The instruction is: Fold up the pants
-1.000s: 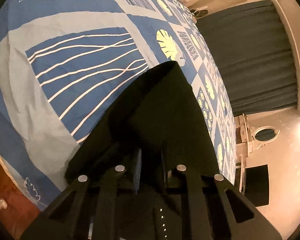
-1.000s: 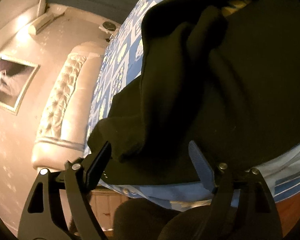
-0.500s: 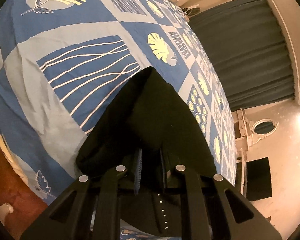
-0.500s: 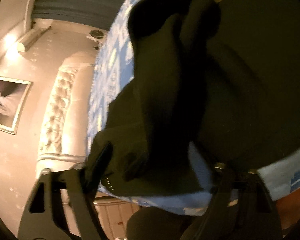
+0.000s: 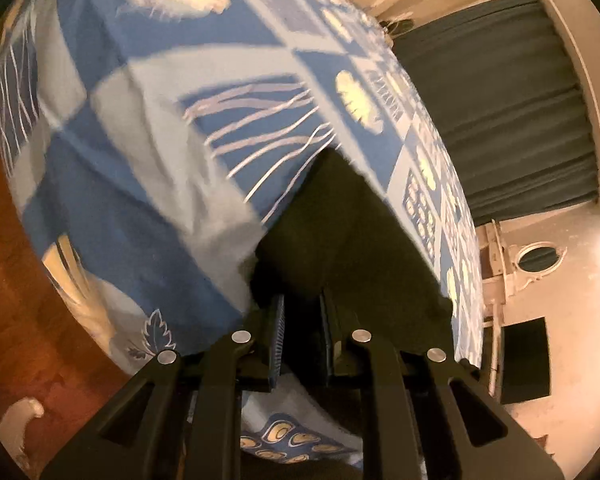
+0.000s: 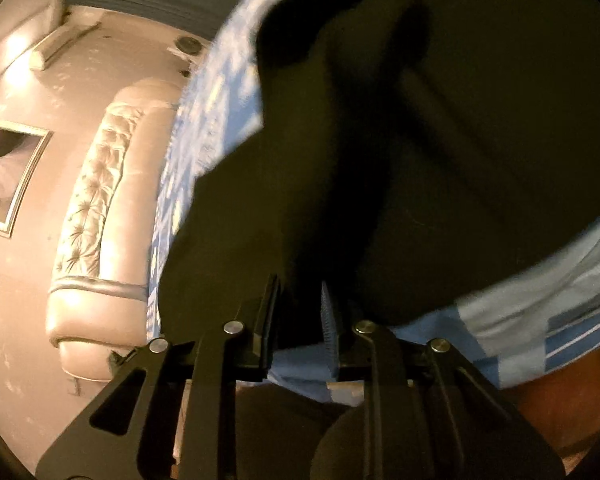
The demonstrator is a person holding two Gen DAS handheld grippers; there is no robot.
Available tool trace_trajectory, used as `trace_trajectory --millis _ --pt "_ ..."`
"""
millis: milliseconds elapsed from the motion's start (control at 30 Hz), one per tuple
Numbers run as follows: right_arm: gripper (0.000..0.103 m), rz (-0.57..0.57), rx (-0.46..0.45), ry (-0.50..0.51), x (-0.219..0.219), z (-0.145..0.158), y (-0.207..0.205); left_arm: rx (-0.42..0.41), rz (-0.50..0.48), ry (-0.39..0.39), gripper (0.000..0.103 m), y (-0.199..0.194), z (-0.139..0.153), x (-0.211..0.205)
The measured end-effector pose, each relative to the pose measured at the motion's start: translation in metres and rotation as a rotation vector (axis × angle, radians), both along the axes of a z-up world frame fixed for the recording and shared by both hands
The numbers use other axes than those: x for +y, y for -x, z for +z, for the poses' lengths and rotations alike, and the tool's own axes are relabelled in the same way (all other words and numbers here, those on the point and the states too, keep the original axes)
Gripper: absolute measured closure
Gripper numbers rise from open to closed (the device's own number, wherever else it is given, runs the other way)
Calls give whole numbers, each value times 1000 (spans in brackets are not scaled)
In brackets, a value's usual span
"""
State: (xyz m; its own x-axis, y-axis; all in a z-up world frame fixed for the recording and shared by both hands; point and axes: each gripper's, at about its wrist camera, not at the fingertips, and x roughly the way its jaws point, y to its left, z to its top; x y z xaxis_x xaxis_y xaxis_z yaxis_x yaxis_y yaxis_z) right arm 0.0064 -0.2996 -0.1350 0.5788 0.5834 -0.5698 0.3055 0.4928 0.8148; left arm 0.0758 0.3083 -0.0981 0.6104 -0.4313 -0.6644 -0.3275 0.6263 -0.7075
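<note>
Black pants [image 5: 340,232] lie on a blue patterned bedcover [image 5: 140,140]. In the left wrist view a narrow end of them runs back into my left gripper [image 5: 302,304], which is shut on the fabric near the bed's edge. In the right wrist view the pants [image 6: 420,160] are a big rumpled dark mass over the bedcover [image 6: 540,320]. My right gripper [image 6: 299,292] sits at their near edge. Its jaws are closing, and a fold of black cloth is pinched between the pads. Most of the garment's shape is lost in the dark.
A tufted cream headboard [image 6: 88,208] and a framed picture [image 6: 4,176] stand to the left in the right wrist view. Dark curtains [image 5: 500,100] and an oval mirror [image 5: 538,258] are beyond the bed. Wooden floor [image 5: 20,280] lies below the bed's edge.
The right gripper's jaws went from wide apart to nearly together on the pants' near edge. The left gripper has drawn its end of the pants toward the bed's edge, baring more bedcover.
</note>
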Motion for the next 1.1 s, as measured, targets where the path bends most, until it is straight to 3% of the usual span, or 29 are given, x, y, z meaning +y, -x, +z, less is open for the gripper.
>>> trace_trajectory --millis 100,133,167,233,333,367,400,467,567,733,867,967,1100 --pt "61 -39 -26 -26 -13 10 5 -16 2 11 82 4 -3 3" --pt "44 -78 -60 -23 -26 19 8 -20 -3 -4 78 5 0 3" --pt "33 -112 -83 -29 -38 25 10 -28 -5 -38 72 8 7 3" --pt "33 -193 -123 -75 -70 33 9 -51 -6 -130 65 15 21 1" --pt "33 -326 -154 -223 -114 30 -4 -108 -11 -306 33 26 53 -10" --pt "33 -365 -151 -246 -128 26 -12 -142 -10 -370 25 29 66 -17" --pt "33 -382 -142 -251 -133 24 -18 -174 -17 -407 24 31 77 -25" --pt "33 -413 -121 -273 -148 13 -38 -209 -46 -437 19 29 91 -40" --pt "33 -456 -58 -254 -159 -3 -53 -223 -105 -397 18 17 101 -66" --pt "48 -540 -52 -285 -173 -23 -66 -189 -195 -297 18 -8 92 -107" --pt "87 -559 -6 -277 -180 -37 -77 -132 -282 -267 18 -21 75 -148" --pt "94 -535 1 -234 -187 -33 -75 -88 -325 -261 18 -26 61 -176" --pt "96 -474 -61 -167 -209 0 -65 -65 -363 -288 18 -25 49 -211"
